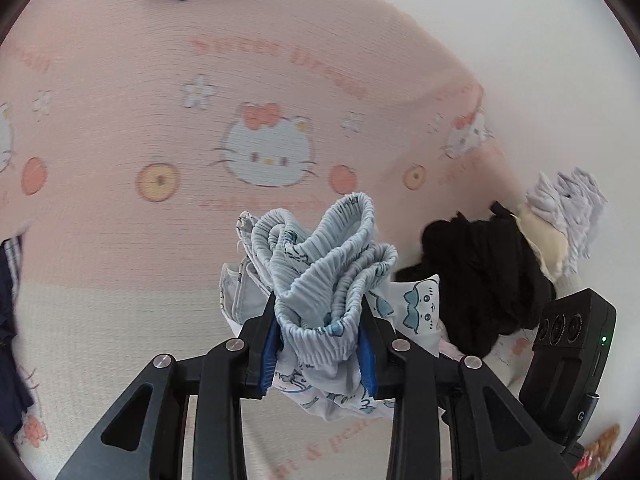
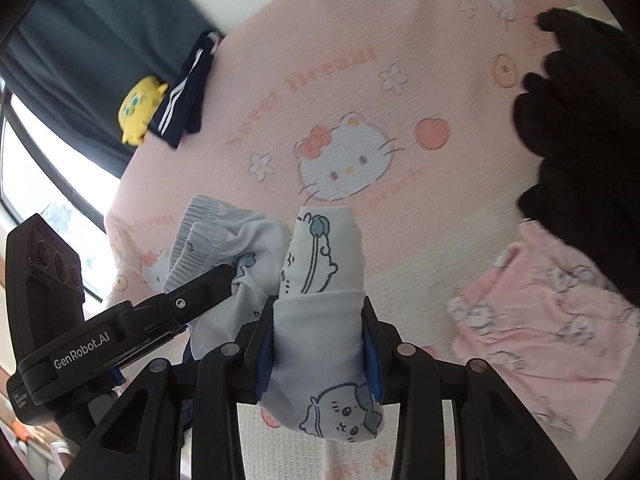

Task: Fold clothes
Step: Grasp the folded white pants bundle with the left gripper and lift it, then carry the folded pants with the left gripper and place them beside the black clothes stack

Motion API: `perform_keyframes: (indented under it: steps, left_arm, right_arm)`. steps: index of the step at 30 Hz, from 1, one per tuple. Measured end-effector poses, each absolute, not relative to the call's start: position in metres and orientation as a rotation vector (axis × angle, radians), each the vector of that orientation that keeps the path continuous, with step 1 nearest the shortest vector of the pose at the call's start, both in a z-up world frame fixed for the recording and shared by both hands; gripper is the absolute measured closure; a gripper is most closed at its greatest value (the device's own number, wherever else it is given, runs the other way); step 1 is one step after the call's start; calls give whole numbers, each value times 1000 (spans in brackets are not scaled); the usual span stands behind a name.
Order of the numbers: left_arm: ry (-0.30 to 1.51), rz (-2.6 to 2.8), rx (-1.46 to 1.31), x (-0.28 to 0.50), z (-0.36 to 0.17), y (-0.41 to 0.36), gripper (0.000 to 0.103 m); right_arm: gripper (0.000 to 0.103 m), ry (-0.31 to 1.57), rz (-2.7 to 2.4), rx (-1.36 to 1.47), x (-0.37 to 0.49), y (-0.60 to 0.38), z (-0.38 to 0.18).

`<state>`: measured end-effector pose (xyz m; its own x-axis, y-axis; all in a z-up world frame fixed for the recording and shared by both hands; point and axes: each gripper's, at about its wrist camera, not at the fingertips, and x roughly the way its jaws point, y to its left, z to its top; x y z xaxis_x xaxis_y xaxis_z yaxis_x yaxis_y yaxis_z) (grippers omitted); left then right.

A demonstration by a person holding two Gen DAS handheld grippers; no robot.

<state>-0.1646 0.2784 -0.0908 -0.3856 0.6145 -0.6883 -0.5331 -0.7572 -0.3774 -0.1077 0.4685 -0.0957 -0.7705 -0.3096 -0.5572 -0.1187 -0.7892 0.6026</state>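
Both grippers are clamping the same garment, a pair of pale blue printed shorts (image 1: 320, 280), and holding it above the pink bedsheet (image 1: 120, 100). The left gripper (image 1: 320, 344) is pinching the bunched elastic waistband (image 1: 340, 240) between its blue pads, the ribbed band puffing up past the fingertips while printed cloth is hanging below the jaws. The right gripper (image 2: 320, 344) is gripping a folded wad of the white printed fabric, most likely a leg end or hem, with a roll of cloth standing up beyond its tips. In the right wrist view the left gripper (image 2: 224, 276) is showing just to the left, its fingers buried in the waistband, so the two are sitting close together and the shorts are bunching between them rather than hanging flat. The coming move seems to turn on this: the shorts' long axis is running from one gripper to the other, and the hands would need to draw apart along it to spread the cloth before laying it on the open sheet ahead. A black garment (image 1: 480, 272) is lying off to the right, a pink one (image 2: 540, 320) beside it, and dark striped clothing (image 2: 184, 96) at the far edge.
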Motion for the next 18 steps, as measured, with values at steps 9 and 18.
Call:
perform_keyframes:
  steps: [9,18]
  left_arm:
    - [9,2023,-1072,-136,-91,365,73]
    - [83,1870,-1127,-113,-125,435,73]
  right_arm:
    - [66,-1079,-2833,965,-62,528,-97]
    - [65,-1276,-2846,965,-25,580,-129]
